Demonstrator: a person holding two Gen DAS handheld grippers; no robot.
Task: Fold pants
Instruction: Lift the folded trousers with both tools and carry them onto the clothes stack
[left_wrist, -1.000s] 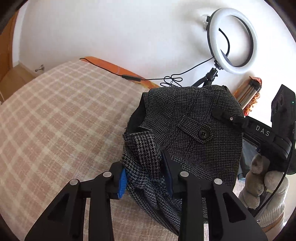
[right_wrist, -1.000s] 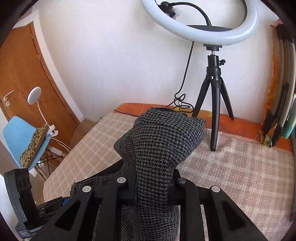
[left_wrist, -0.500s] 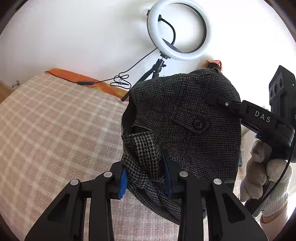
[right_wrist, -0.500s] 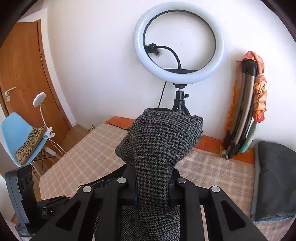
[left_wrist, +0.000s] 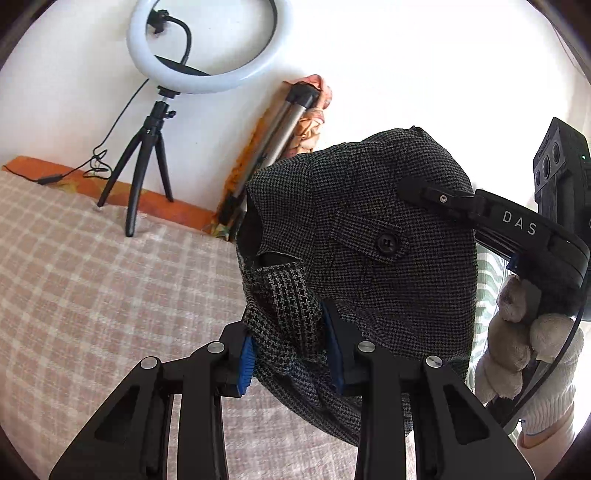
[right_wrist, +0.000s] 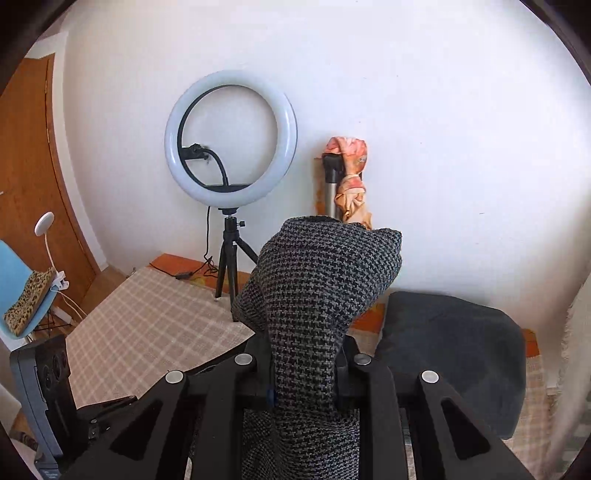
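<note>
The pants (left_wrist: 388, 266) are dark grey houndstooth with a buttoned back pocket (left_wrist: 386, 242). They hang lifted above the checked bed cover (left_wrist: 92, 295). My left gripper (left_wrist: 290, 354) is shut on a bunched edge of the pants. My right gripper (right_wrist: 306, 373) is shut on another fold of the pants (right_wrist: 317, 295), which stands up between its fingers. In the left wrist view the right gripper's body (left_wrist: 517, 229) and the gloved hand (left_wrist: 524, 343) that holds it show to the right of the cloth.
A ring light on a black tripod (right_wrist: 229, 147) stands on the bed by the white wall. A folded tripod with an orange cloth (right_wrist: 343, 177) leans on the wall. A dark grey pillow (right_wrist: 454, 354) lies at right. A blue chair (right_wrist: 18, 295) and a wooden door are at left.
Both grippers have swung to the right with the pants still held. The ring light has shifted left in both views and the dark pillow has come into view.
</note>
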